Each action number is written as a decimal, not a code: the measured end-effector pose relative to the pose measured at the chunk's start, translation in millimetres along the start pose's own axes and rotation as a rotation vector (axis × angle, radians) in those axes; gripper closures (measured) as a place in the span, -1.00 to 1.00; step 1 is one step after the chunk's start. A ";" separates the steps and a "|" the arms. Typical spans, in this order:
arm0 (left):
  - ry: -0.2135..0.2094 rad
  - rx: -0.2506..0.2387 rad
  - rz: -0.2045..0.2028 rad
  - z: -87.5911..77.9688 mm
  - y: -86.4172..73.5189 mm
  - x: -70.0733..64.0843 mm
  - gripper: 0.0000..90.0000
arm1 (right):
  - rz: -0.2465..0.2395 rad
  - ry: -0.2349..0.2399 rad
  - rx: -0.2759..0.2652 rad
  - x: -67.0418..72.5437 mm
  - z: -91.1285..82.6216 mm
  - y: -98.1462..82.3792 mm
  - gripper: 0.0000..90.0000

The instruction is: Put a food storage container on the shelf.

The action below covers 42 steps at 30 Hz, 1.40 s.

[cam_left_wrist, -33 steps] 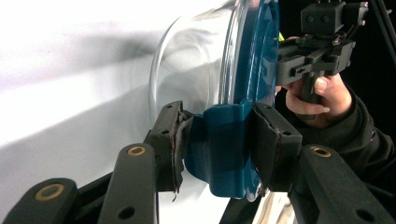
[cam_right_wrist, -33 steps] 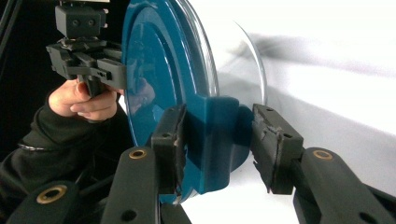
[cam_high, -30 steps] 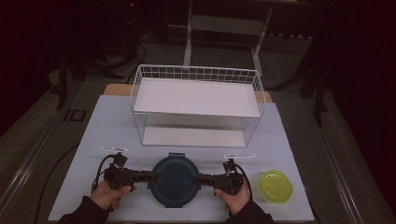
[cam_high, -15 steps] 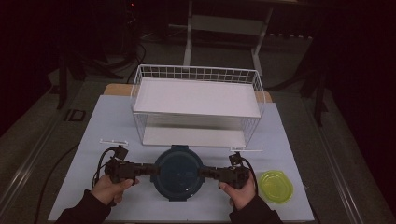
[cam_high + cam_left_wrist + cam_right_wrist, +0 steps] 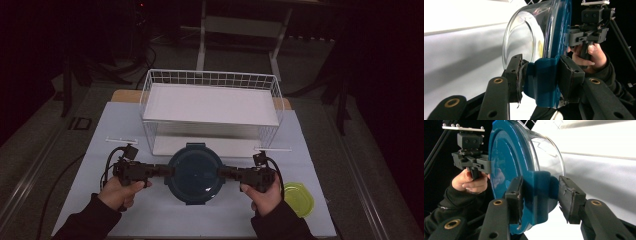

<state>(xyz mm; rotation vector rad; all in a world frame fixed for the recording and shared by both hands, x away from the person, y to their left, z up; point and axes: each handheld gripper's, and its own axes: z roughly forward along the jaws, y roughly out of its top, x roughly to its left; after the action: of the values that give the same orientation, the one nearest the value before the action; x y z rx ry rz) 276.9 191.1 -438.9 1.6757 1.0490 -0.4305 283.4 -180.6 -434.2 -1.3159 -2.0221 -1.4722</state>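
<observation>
A round clear container with a dark blue lid (image 5: pixel 194 172) hangs level above the white table, in front of the wire shelf rack. My left gripper (image 5: pixel 167 171) grips its left side and my right gripper (image 5: pixel 223 173) its right side. In the left gripper view the left gripper (image 5: pixel 541 80) has both pads pressed on the lid's blue side latch (image 5: pixel 546 82), with the glass bowl (image 5: pixel 524 37) beyond. In the right gripper view the right gripper (image 5: pixel 540 200) clamps the opposite latch (image 5: pixel 539 195). Each view shows the other hand and gripper across the lid.
A white wire rack (image 5: pixel 210 79) with a white shelf stands at the back of the table, just beyond the container. A small yellow-green round dish (image 5: pixel 298 198) lies near the front right corner. The table's front edge is close to the hands.
Both hands have risen together with the container held between them, and it now sits closer to the rack's front in the high view. The grips look unchanged.
</observation>
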 end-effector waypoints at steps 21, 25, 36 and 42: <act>-0.020 -0.049 0.054 -9.1 79.6 -32.1 0.28 | -0.059 -0.013 -0.098 27.6 -32.6 70.9 0.26; -0.014 -0.083 0.063 -10.1 97.0 -36.4 0.28 | -0.058 -0.003 -0.127 28.9 -36.5 87.9 0.27; -0.007 -0.121 0.038 -4.6 139.3 -26.2 0.28 | -0.022 -0.004 -0.147 16.4 -34.6 129.1 0.26; -0.017 -0.135 0.008 6.6 156.9 -14.8 0.28 | 0.004 -0.010 -0.164 7.4 -35.5 144.5 0.26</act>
<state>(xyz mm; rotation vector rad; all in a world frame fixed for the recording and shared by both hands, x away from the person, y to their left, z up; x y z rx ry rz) 397.0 170.8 -338.8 1.5539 1.0354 -0.3602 387.9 -201.0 -329.9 -1.3908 -1.9386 -1.6637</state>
